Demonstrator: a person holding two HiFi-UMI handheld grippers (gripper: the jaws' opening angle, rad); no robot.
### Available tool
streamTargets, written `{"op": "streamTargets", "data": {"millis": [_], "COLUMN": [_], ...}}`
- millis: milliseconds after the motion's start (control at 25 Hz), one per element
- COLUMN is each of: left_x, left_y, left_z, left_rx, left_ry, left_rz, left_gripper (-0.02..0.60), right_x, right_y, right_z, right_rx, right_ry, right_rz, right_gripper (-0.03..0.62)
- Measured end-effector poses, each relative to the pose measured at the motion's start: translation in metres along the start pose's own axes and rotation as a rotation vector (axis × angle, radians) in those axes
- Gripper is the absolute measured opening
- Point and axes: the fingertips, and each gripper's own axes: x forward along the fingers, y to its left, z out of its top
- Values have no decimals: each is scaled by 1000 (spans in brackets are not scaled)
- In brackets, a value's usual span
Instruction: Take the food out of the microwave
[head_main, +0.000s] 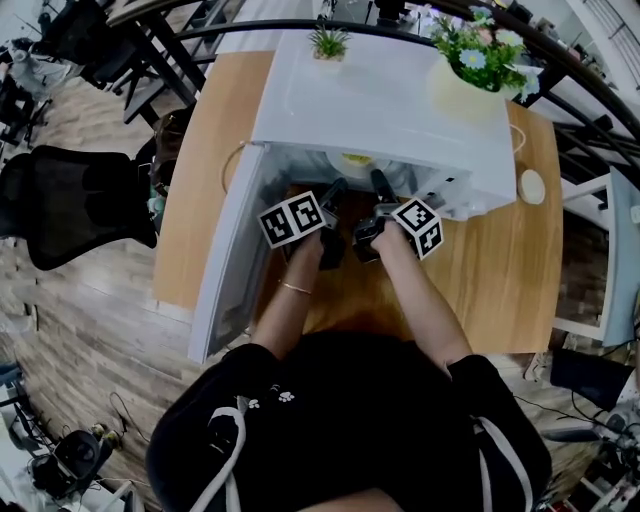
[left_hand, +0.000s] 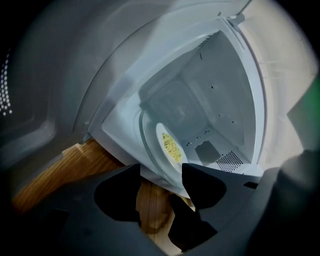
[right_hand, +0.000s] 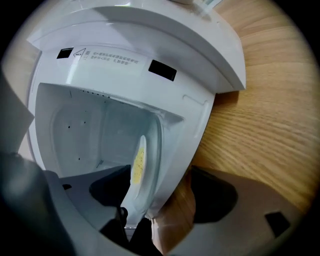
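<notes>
The plate of yellow food (left_hand: 171, 146) sat on the round glass tray (left_hand: 146, 140) inside the open microwave (head_main: 380, 110), which stood on the wooden bench (head_main: 500, 270) with its door (head_main: 225, 275) swung out to the left. The left gripper (left_hand: 161, 172) and the right gripper (right_hand: 159, 175) were both right at the opening, each with its jaws wide apart and holding nothing. To do this bit well, I think each should slide in low, take one side of the plate's rim, squeeze gently, and bring it out flat so no food slips off.
</notes>
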Motion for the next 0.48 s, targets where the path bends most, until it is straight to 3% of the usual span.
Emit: {"op": "streamTargets", "data": {"millis": [240,480], "left_x": [-1,-1], "left_y": [-2,-6], "left_z": [-4,-5], "left_rx": [-14,-21], "left_ry": [19,26], "left_rz": [-14,-32], "left_gripper": [239,239], "right_x": [8,12], "right_y": [1,-4], "right_z": [-1,-2], "right_rx": [28,49], "right_ry": [-22,-23], "right_rz": [5,0], "right_gripper": [345,281]}}
